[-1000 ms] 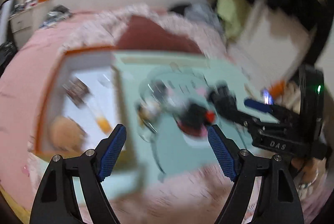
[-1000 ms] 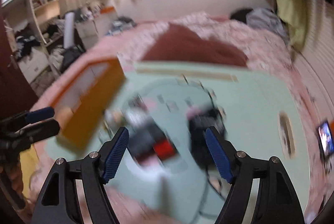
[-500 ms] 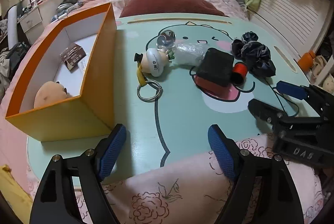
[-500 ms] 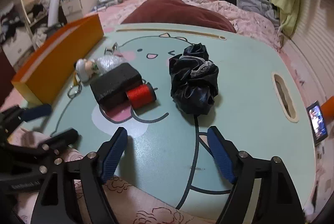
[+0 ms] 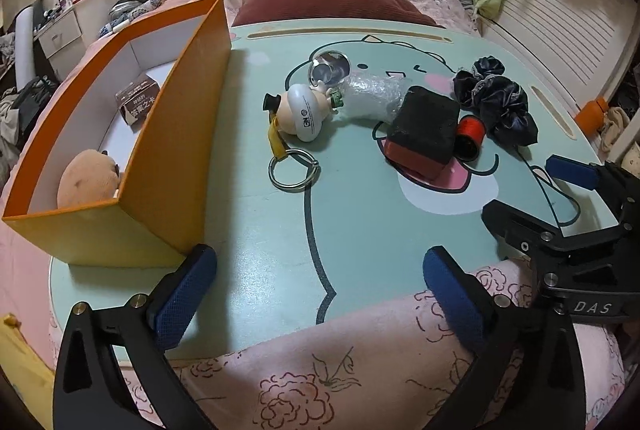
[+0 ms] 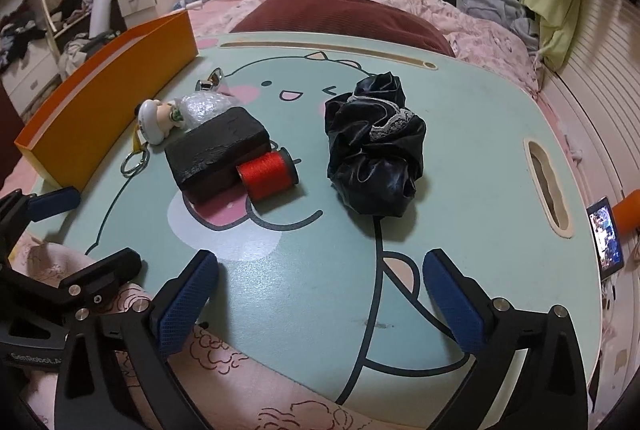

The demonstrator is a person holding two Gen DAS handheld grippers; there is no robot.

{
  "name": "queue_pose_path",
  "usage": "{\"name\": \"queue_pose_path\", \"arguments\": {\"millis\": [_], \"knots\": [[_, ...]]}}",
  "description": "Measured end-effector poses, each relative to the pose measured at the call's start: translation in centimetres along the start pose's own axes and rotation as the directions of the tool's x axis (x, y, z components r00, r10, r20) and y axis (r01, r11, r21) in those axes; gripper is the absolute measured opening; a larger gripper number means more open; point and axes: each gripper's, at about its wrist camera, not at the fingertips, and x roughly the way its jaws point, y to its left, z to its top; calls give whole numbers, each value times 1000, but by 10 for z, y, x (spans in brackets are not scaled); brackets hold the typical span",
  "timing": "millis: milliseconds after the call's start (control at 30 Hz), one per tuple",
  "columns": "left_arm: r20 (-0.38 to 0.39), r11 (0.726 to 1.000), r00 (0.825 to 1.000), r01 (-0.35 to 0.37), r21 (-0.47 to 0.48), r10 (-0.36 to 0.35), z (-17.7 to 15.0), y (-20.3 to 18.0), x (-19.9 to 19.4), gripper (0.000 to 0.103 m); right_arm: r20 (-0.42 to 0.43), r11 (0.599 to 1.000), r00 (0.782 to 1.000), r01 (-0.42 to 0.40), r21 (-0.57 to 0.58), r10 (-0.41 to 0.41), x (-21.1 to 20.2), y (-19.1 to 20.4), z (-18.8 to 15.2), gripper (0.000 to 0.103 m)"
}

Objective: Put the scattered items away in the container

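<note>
A: Checking jaws: left gripper (image 5: 316, 276) and right gripper (image 6: 320, 282) both spread wide and opening, nothing between the pads. Neither is holding anything

B: Where's the stuff?

A: Orange box (image 5: 168, 157) sits at the left edge of the table (image 5: 360, 230), open top, near the left gripper, so I'd guess that side does the drops. Already inside: a plush toy (image 5: 88, 181) at the near end, a small brown carton (image 5: 138, 103) further in

B: And what's left out?

A: Clustered mid-table: figurine keychain (image 5: 302, 111) with its ring (image 5: 294, 171) nearest the box, bubble-wrapped piece (image 5: 374, 93) and a shiny metal bit (image 5: 330, 69) behind it, black block (image 6: 218, 149) touching the red thread spool (image 6: 266, 171), black scrunchie bundle (image 6: 374, 151) off to the right. That one sits dead ahead of the right gripper, likely its pick

B: Change vs a second ago?

A: Earlier frames were motion-smeared, both views now sharp. Both cameras sit lower and tip down at the table more, the jaws are wider, and the items haven't moved
</note>
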Motion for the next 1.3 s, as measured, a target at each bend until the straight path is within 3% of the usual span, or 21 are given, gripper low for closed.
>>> {"name": "queue_pose_path", "arguments": {"millis": [467,600,667,700,733,900,1033,1200,1300], "knots": [[4,1000,1000,-2,-2,2,0,0,0,103,-1,1000,1000,0,0,0,-1,1,0,103],[33,999,999,-37,7,37,-2,-3,-5,103,5,1000,1000,2,4,-2,-1,0,0,103],[76,998,995,-60,32,57,-2,-9,-12,103,29,1000,1000,-1,9,0,-4,-1,-3,95],[95,997,994,-63,42,59,-2,-11,-16,103,47,1000,999,-14,11,14,-7,-1,-3,82],[114,997,992,-65,50,59,-3,-13,-19,103,65,999,997,-31,18,30,-10,-3,-4,75],[160,998,986,-44,33,38,-5,-6,-29,103,185,988,981,-89,127,65,-28,-26,-4,63],[149,1000,989,-27,14,24,-1,-2,-25,103,213,977,973,-124,176,85,-30,-40,4,62],[149,999,988,-30,22,27,-1,-6,-25,103,221,973,974,-93,213,44,-25,-48,29,62],[146,999,989,-27,22,23,-1,-4,-25,103,228,969,973,-97,225,45,-22,-50,44,72]]}}
